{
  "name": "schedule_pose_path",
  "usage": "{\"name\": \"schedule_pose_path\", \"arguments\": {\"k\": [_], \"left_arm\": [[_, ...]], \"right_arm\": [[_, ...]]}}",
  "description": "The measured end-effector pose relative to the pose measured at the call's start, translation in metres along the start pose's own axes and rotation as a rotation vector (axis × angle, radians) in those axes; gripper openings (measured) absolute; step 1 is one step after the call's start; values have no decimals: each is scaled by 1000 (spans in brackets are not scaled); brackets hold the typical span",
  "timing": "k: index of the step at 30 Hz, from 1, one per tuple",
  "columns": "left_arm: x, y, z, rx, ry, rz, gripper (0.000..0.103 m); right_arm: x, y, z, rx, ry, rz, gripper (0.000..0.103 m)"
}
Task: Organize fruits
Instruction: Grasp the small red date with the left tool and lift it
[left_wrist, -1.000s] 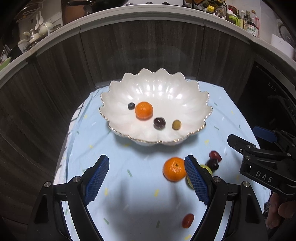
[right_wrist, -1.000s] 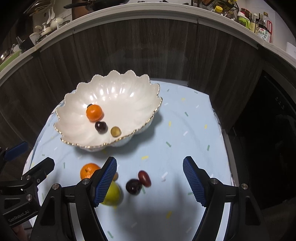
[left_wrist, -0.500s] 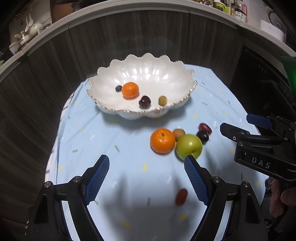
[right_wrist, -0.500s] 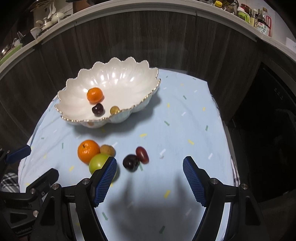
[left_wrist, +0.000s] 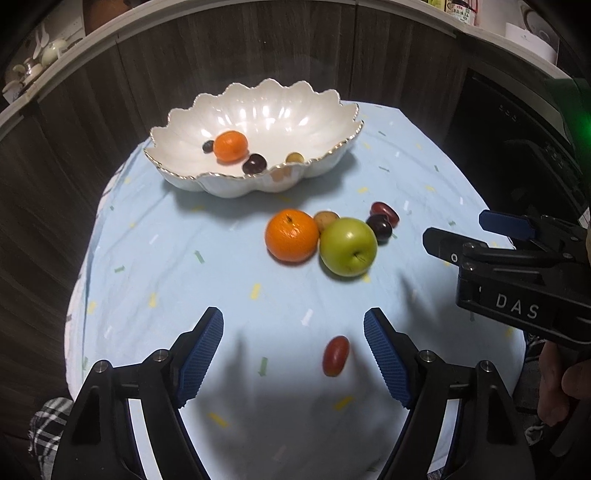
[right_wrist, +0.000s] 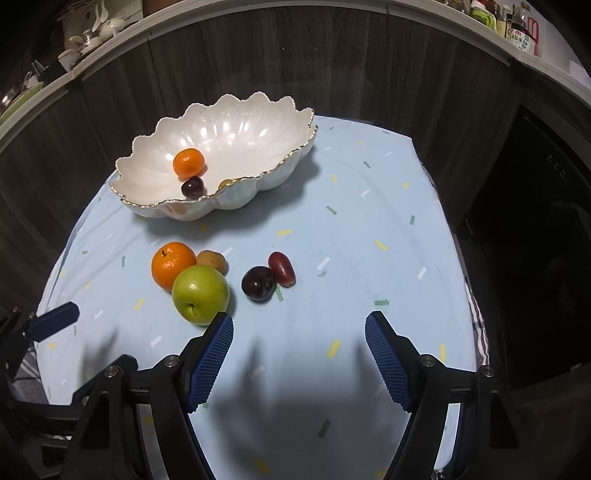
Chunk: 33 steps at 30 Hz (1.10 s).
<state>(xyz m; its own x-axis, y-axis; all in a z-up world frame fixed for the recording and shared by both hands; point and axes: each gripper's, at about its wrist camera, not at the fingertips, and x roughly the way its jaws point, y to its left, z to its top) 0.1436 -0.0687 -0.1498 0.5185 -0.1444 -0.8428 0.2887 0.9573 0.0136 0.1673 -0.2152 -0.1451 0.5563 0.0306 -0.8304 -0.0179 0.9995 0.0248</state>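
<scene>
A: How will the red grape (left_wrist: 335, 355) on the table (left_wrist: 155, 229) handle?

B: Light, smooth and soft, I'd judge. It lies between your left gripper (left_wrist: 293, 341) fingers, which are closing but untouched; pinch its long sides gently. Your right gripper (right_wrist: 299, 345) hangs wide, empty.

A: Obstacles?

B: The apple (left_wrist: 348, 246) and orange (left_wrist: 291, 235) sit between grape and bowl (left_wrist: 221, 186); lift over them.

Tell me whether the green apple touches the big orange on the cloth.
Touching: the right wrist view shows the green apple pressed against the orange, no cloth between.
</scene>
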Motion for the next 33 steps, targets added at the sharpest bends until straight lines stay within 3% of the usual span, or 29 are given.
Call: {"name": "schedule_pose_path", "arguments": {"k": [6,13,17,20,33], "left_arm": [[8,-7,-8,8,19,-27,64],[18,-14,-14,19,46,-45,61],[23,-16,-16,25,59,-57,45],[26,-17,-18,33,66,-60,39],[36,-27,-26,71,93,-58,32]], "right_arm": [[3,0,-4,3,10,0,75],[7,-1,-6,2,15,1,75],[8,-1,-7,0,17,1,75],[9,0,-7,-4,20,-2,75],[12,1,-9,-7,31,-3,75]]}}
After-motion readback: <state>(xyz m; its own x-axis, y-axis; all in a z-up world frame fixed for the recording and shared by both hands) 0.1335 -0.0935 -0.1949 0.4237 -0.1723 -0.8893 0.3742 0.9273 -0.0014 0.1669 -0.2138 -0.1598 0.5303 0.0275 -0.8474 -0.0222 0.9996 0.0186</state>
